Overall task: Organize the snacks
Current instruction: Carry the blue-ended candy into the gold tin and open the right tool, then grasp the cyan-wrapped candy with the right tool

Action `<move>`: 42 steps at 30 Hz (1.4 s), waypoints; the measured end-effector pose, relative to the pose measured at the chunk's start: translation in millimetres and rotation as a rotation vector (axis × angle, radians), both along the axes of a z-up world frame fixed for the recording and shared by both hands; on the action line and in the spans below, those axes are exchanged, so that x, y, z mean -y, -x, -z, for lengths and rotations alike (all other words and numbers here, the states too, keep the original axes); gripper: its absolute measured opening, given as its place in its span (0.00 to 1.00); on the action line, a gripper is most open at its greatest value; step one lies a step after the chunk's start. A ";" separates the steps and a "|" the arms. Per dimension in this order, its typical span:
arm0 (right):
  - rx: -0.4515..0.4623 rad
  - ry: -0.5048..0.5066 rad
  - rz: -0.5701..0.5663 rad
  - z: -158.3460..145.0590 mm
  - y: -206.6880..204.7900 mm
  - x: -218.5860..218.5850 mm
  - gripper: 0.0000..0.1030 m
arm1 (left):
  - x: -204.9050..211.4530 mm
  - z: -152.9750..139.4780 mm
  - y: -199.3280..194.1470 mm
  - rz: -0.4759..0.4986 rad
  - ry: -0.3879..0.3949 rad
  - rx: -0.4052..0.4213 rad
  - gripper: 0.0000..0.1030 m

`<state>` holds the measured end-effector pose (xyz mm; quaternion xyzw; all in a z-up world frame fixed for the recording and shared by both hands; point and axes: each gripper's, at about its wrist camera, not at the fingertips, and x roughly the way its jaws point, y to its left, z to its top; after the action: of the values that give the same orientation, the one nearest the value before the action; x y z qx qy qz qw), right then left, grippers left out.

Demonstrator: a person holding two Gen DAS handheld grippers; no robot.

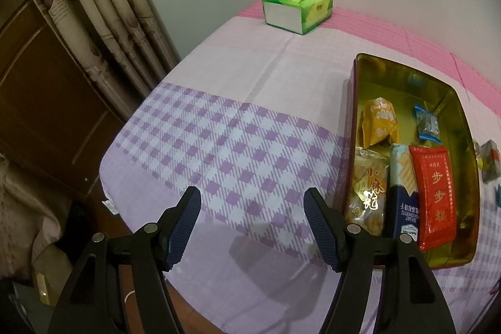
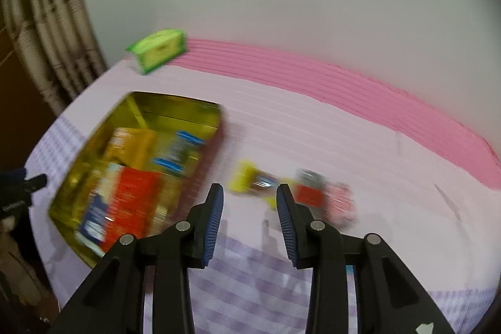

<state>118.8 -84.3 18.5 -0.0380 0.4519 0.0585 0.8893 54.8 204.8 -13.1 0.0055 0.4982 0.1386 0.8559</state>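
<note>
1. The right gripper (image 2: 250,219), black-armed with ribbed blue pads, has its jaws a little apart with nothing between them; it hangs over the cloth, near the loose snacks.
2. Judging by that, the step is fetching another packet: steady first, since this view is smeared, then straddle the small yellow wrapped snack (image 2: 242,181) before closing.
3. Carry it to the gold rectangular metal tin (image 1: 357,102), where a red flat packet (image 1: 433,194) and others already lie; the far end looks free.
4. The left gripper (image 1: 252,226) stands wide apart, empty, beside the tin.
</note>
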 end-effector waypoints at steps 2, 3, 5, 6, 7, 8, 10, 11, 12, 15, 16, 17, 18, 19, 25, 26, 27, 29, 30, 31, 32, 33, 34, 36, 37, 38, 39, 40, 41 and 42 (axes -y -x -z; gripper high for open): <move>-0.016 0.003 0.053 3.2 2.8 24.5 0.33 | 0.4 0.1 0.0 0.000 -0.001 -0.001 0.67; -0.022 0.001 0.072 4.8 4.1 33.4 0.33 | 0.4 0.2 0.0 -0.004 0.016 -0.001 0.67; -0.041 -0.001 0.112 9.1 8.9 52.0 0.33 | 1.3 0.6 -0.1 0.000 0.011 -0.003 0.67; -0.050 -0.002 0.124 11.3 11.6 57.8 0.33 | 1.7 0.9 0.0 0.002 0.008 -0.004 0.67; -0.062 -0.007 0.135 14.2 14.7 63.6 0.33 | 2.1 1.0 0.0 0.003 0.006 -0.005 0.67; -0.072 -0.010 0.142 17.0 18.1 67.4 0.33 | 2.2 1.3 0.1 0.004 0.004 -0.006 0.67; -0.085 -0.008 0.153 22.0 24.7 70.4 0.35 | 2.7 1.3 0.1 0.004 0.005 -0.005 0.67; -0.094 -0.013 0.159 24.7 28.0 72.2 0.35 | 2.4 1.5 0.2 0.003 0.005 -0.005 0.67; -0.101 -0.018 0.162 26.8 29.9 72.8 0.35 | 2.7 1.4 0.0 0.004 0.005 -0.006 0.68; -0.124 -0.040 0.175 33.3 36.1 74.7 0.35 | 2.7 1.2 0.0 0.004 0.005 -0.006 0.68; -0.130 -0.048 0.177 34.7 37.7 75.2 0.35 | 2.8 1.3 0.2 0.005 0.005 -0.006 0.68; -0.137 -0.056 0.179 36.4 38.6 75.3 0.35 | 2.8 1.4 0.2 0.006 0.004 -0.006 0.69; -0.144 -0.062 0.181 38.4 39.3 75.9 0.35 | 2.8 1.2 0.1 0.004 0.004 -0.007 0.69; -0.151 -0.069 0.185 40.4 40.2 77.0 0.36 | 2.9 1.1 0.1 0.004 0.005 -0.006 0.69; -0.175 -0.108 0.219 48.7 35.7 87.7 0.38 | 3.2 1.2 0.5 0.004 0.004 -0.009 0.70; -0.175 -0.107 0.227 49.4 33.6 89.9 0.38 | 3.3 1.2 0.5 0.004 0.003 -0.009 0.70; -0.175 -0.104 0.237 50.4 31.2 92.2 0.40 | 3.3 1.1 0.6 0.003 0.001 -0.008 0.70; -0.175 -0.102 0.249 51.8 25.6 96.7 0.45 | 2.5 0.9 0.9 -0.002 -0.004 -0.004 0.70; -0.177 -0.102 0.254 52.5 23.1 98.7 0.47 | 1.7 0.8 1.2 -0.005 -0.006 -0.002 0.70; -0.180 -0.101 0.258 53.4 20.5 100.5 0.47 | 0.5 0.7 1.6 -0.009 -0.007 0.000 0.70; -0.182 -0.098 0.261 54.2 18.1 101.9 0.47 | -0.8 0.5 2.1 -0.014 -0.006 0.003 0.70; -0.183 -0.098 0.260 55.6 15.6 102.0 0.47 | -1.9 0.1 2.1 -0.016 -0.005 0.005 0.70; -0.183 -0.097 0.258 56.6 14.0 101.7 0.47 | -2.8 -0.3 2.2 -0.018 -0.004 0.006 0.70; -0.180 -0.085 0.256 58.9 12.8 100.5 0.47 | -4.5 -1.2 2.4 -0.024 -0.004 0.010 0.70; -0.179 -0.081 0.253 60.3 11.6 99.2 0.47 | -4.6 -1.5 2.1 -0.025 -0.005 0.011 0.70; -0.179 -0.080 0.249 62.0 10.6 98.3 0.47 | -5.1 -1.6 1.7 -0.026 -0.008 0.011 0.70; -0.178 -0.078 0.246 63.6 10.6 97.9 0.45 | -4.4 -2.0 2.1 -0.027 -0.014 0.012 0.70; -0.172 -0.073 0.247 65.0 11.0 97.6 0.42 | -4.1 -2.3 2.5 -0.029 -0.019 0.013 0.70; -0.165 -0.067 0.244 66.3 11.3 97.2 0.41 | -3.1 -3.0 2.9 -0.027 -0.024 0.018 0.70; -0.160 -0.064 0.241 66.8 11.3 96.7 0.40 | -0.7 -4.3 2.7 -0.023 -0.031 0.025 0.70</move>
<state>107.6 -181.0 -48.4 0.0494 0.5204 -0.0314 0.8519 52.1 205.5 -8.8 0.0114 0.4853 0.1560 0.8603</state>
